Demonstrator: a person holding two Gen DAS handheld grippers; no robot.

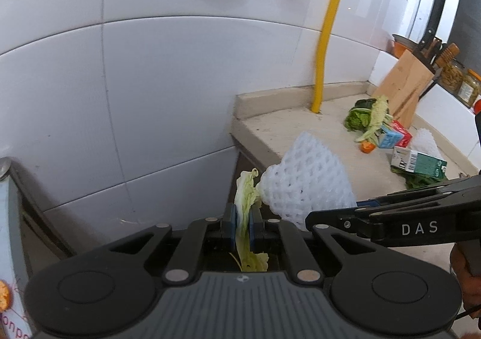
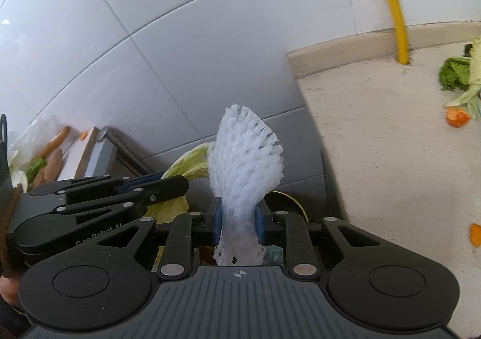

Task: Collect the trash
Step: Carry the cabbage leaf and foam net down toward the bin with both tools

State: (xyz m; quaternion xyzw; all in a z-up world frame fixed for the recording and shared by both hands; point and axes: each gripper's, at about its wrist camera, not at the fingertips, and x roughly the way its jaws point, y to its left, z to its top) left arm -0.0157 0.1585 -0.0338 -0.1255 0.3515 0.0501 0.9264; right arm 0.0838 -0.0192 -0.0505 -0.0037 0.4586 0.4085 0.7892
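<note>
Clamped between the blue pads of the left gripper (image 1: 242,229) is a pale green cabbage leaf (image 1: 245,203), its ragged top standing up past the fingertips and its lower end hanging down behind the jaws. Just right of it the right gripper (image 2: 239,220) is clenched on a white foam fruit net (image 2: 245,158), squeezed narrow at the pads and fanned wide above them; in the left wrist view the net's tip touches the leaf's upper edge. Both grippers are held side by side off the left end of the beige countertop (image 1: 300,131), in front of a white tiled wall (image 1: 150,83). A yellow pipe (image 1: 326,35) runs down the wall and meets the counter near its back edge. Farther along the counter lies the remaining trash: a heap of green vegetable scraps (image 1: 365,116), an orange peel piece (image 1: 367,146) beside a small blue and red carton (image 1: 392,136), a green and white carton (image 1: 419,161) lying over dark leaves, and a second foam net (image 1: 425,140) behind it. A wooden knife block (image 1: 404,83) and glass jars (image 1: 451,74) stand at the back. Below the right gripper's jaws a dark round rim shows, too hidden to name.
</note>
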